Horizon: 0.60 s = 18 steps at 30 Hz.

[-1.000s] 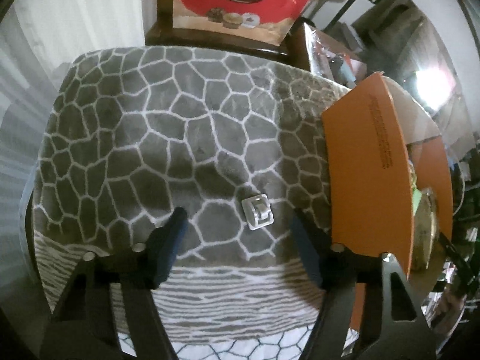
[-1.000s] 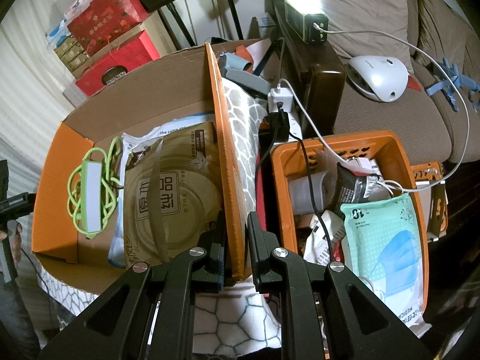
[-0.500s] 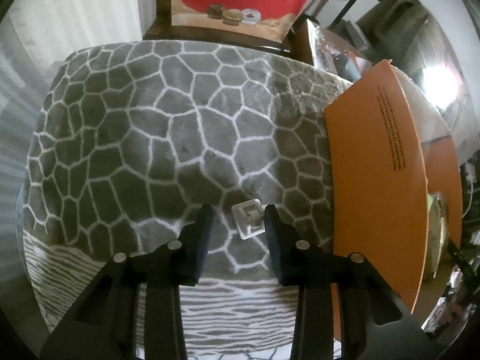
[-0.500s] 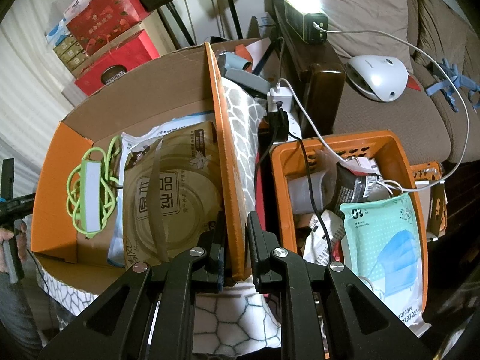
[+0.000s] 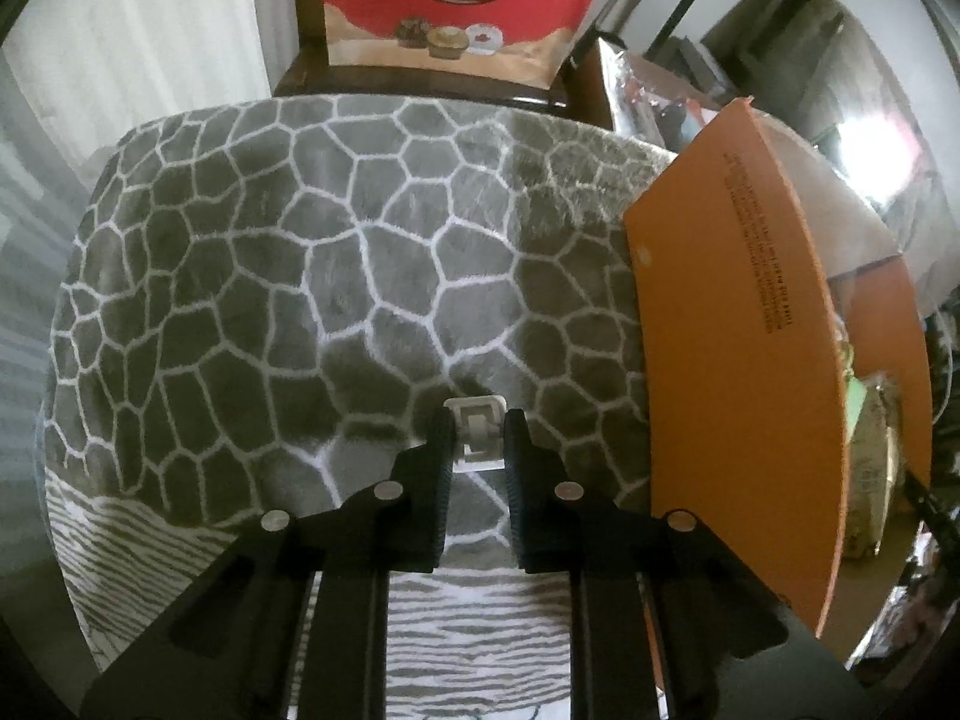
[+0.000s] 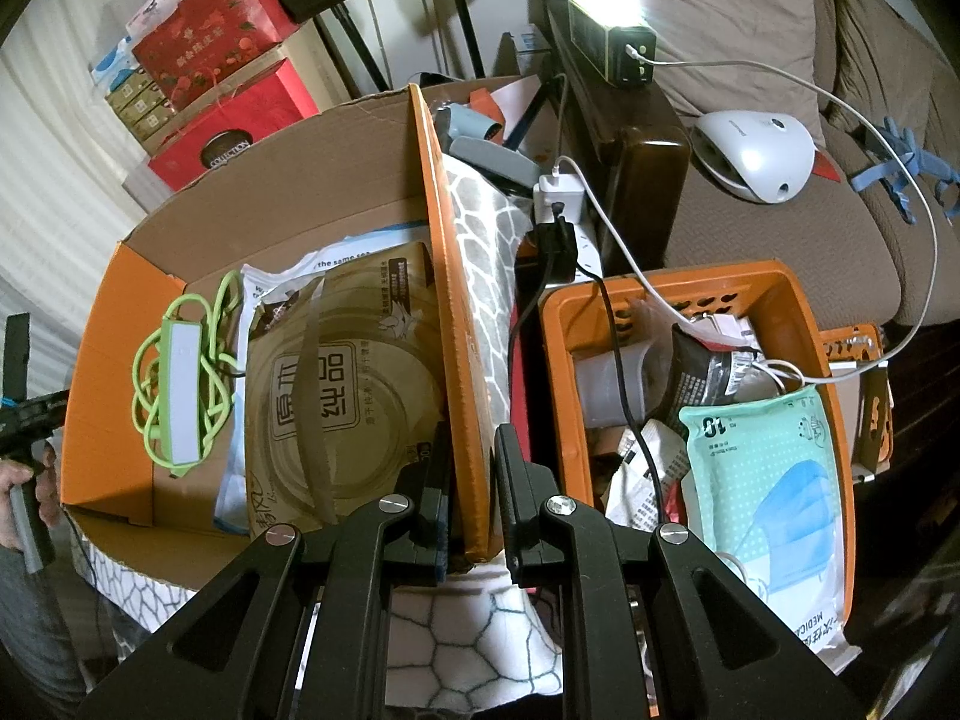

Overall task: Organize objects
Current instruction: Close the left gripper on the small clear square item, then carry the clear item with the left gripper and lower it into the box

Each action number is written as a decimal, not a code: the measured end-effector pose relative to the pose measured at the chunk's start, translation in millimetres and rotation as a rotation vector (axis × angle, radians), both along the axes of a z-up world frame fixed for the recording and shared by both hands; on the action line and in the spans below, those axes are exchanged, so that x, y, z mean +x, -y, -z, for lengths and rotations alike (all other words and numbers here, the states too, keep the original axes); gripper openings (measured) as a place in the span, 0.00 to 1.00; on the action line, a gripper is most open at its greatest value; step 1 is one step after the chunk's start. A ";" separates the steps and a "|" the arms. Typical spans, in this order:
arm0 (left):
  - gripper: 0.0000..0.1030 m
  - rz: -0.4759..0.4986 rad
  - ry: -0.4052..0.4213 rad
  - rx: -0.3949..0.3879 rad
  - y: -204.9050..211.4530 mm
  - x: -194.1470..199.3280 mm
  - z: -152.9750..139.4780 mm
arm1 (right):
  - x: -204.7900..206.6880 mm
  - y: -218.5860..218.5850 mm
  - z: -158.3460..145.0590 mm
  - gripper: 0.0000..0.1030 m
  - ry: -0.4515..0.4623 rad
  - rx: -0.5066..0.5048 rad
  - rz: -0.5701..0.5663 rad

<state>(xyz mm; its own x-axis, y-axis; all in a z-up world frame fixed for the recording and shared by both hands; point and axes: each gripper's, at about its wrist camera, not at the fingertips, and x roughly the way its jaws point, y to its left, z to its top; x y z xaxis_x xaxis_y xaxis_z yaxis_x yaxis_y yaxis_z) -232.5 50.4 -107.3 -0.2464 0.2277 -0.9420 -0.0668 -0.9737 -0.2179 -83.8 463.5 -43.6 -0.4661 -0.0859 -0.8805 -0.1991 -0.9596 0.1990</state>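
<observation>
A small white plastic clip, squarish with a raised central tab, is gripped between the just-closed jaws of the left gripper near the front edge of the grey blanket. The orange box flap is clamped by the right gripper.

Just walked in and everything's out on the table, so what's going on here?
A person is tidying with tongs in each hand. The left tongs have just been closing around a small white clip lying on the grey blanket, and their pads now touch it. The right tongs are shut on the orange flap of the cardboard box, holding it upright.
</observation>
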 end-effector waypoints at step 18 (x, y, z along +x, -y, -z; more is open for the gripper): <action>0.14 0.107 -0.180 0.052 -42.9 -1.3 -114.0 | 0.7 -1.1 0.2 0.13 0.000 -0.001 0.000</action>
<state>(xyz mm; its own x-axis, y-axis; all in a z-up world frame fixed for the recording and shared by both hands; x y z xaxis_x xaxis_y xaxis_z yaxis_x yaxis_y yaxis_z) -233.8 93.2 6.7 -0.3809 0.3090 -0.8714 -0.2119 -0.9466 -0.2430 -83.1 464.6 -43.7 -0.4660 -0.0866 -0.8805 -0.1996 -0.9593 0.2000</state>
